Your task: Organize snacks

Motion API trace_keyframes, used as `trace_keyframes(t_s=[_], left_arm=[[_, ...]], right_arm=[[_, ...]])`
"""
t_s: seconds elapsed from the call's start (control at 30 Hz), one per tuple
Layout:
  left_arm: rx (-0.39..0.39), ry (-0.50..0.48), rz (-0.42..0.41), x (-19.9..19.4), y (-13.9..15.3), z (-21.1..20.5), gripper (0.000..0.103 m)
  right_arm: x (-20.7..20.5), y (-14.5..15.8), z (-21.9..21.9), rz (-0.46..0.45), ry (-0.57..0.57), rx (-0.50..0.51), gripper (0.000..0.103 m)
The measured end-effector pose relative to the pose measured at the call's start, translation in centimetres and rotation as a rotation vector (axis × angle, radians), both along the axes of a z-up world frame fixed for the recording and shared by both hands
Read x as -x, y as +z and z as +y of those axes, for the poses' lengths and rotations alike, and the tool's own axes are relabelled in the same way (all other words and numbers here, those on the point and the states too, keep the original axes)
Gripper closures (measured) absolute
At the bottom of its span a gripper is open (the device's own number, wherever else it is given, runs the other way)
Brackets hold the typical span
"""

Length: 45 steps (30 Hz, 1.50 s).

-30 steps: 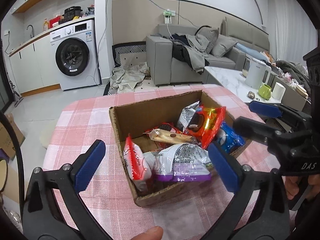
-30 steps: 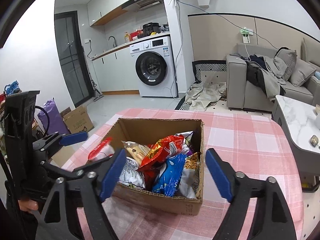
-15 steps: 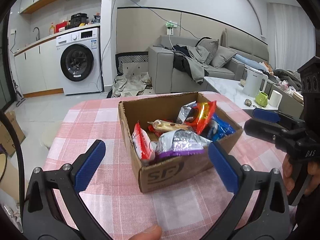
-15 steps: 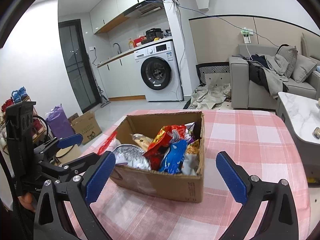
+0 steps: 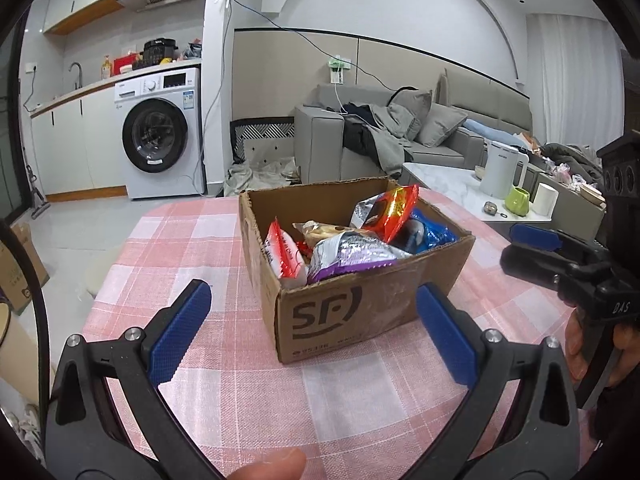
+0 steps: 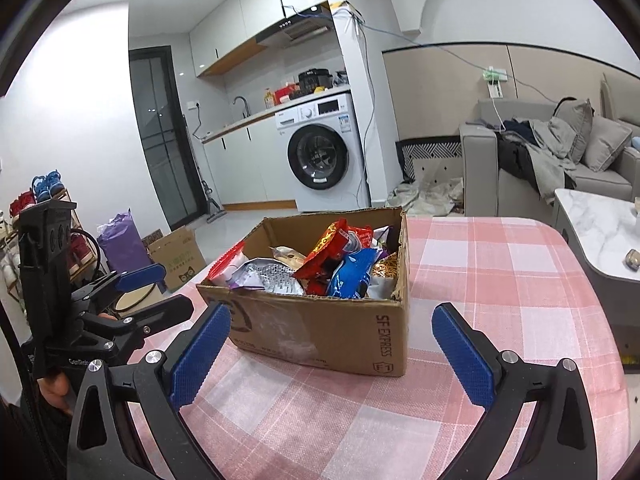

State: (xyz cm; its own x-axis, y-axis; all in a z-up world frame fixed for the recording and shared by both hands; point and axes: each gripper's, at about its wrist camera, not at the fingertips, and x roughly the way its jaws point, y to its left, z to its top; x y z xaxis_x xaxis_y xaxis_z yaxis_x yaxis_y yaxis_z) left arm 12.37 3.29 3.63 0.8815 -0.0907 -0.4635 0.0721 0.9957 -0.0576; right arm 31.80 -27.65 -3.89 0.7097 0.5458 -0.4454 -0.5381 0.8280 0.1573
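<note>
Blue pads frame the shot — the left gripper [image 5: 312, 328] is spread wide and empty, and it has pulled back and dropped low over the last second, from looking down into the box to facing its front wall. The right gripper [image 6: 340, 350] does the same on its side, jaws wide, nothing held. Both sit short of the box [image 5: 360, 304], not touching it, pink checked cloth [image 5: 248, 380] between them. My read: with every packet inside and none on the cloth, this retreat looks like the packing is finished.

Writing now: "SF" in big letters on the front wall, "SF EXPRESS" [image 6: 383, 332] down the side seen from the right. On to the snacks [image 5: 352, 252] — red, silver-purple and blue packets, print too small to read. Further right, "DAS" shows on the right gripper's body.
</note>
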Motion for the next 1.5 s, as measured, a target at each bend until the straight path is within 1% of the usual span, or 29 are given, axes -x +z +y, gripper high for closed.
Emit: trace_keyframes(t_s=[0.17,0.33,0.47,0.67,0.97,1.17,1.5], left_arm=[[-0.002,0.012,-0.012,0.4,-0.6,0.2,0.001],[0.01,0.016,-0.03,0.8,-1.3,0.3,0.001],[-0.005,0.021,-0.038,0.8,-1.9,0.0,0.001],[-0.01,0.028,-0.065,1.0,-2.5,0.0,0.001],[-0.025,0.027,-0.072,1.2,-2.8,-0.1,0.001],[-0.017,0.028,-0.073,1.2,-3.0,0.0,0.001],[-0.017,0.033,-0.07,1.1,-3.2,0.1,0.001]], right_arm=[[1.3,-0.4,-0.4,-0.059,0.0,-0.015,0.0],[1.8,-0.8,-0.8,-0.089,-0.004,-0.024,0.0],[2.0,-1.1,-1.0,-0.118,-0.026,-0.027,0.0],[1.9,-1.9,-1.2,-0.137,-0.048,-0.017,0.0],[2.0,-2.6,-0.6,-0.157,-0.043,0.02,0.0],[1.9,-2.7,-0.6,-0.152,-0.042,0.009,0.0],[2.5,-2.8,-0.1,-0.18,-0.026,0.047,0.0]])
